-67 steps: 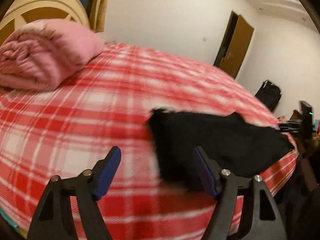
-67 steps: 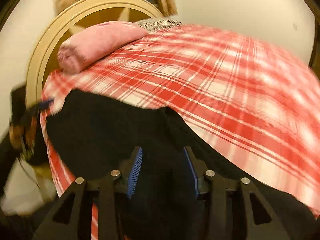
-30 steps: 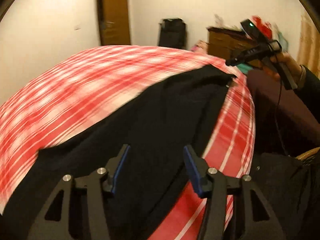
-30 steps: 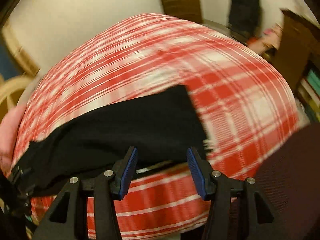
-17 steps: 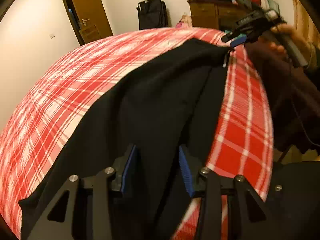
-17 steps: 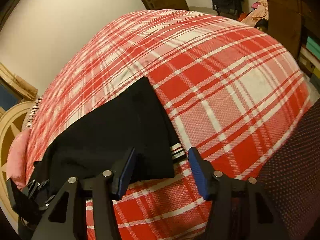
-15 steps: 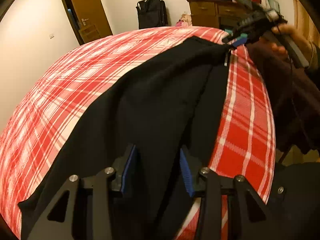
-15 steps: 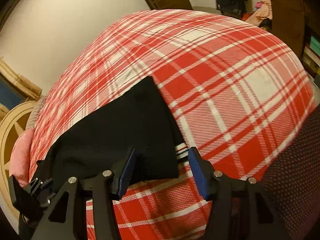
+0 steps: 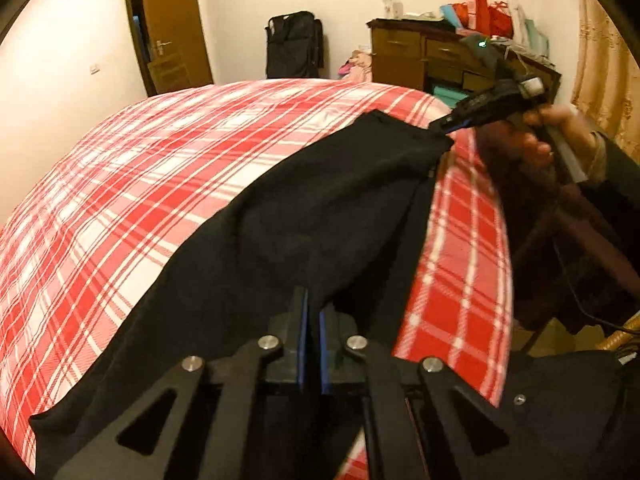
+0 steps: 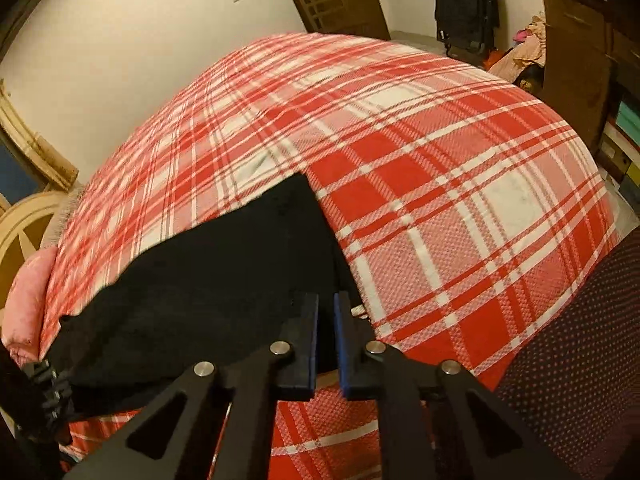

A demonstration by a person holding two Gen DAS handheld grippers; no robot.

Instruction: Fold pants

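Black pants (image 9: 312,216) lie lengthwise along the near edge of a bed with a red and white plaid cover (image 9: 168,168). My left gripper (image 9: 313,312) is shut on the near end of the pants. My right gripper (image 10: 326,312) is shut on the other end, at the corner by a white-striped hem (image 10: 358,311). In the left wrist view the right gripper (image 9: 452,122) shows far off, pinching the pants' corner. The pants (image 10: 216,280) stretch between the two grippers.
A pink rolled blanket (image 10: 24,304) and a cream headboard (image 10: 24,228) sit at the bed's head. A wooden dresser (image 9: 440,64), a black suitcase (image 9: 294,44) and a brown door (image 9: 172,24) stand beyond the foot. A dark dotted cloth (image 10: 580,360) lies at the right.
Both grippers have closed from open onto the two ends of the pants. The pants' far corner has lifted a little.
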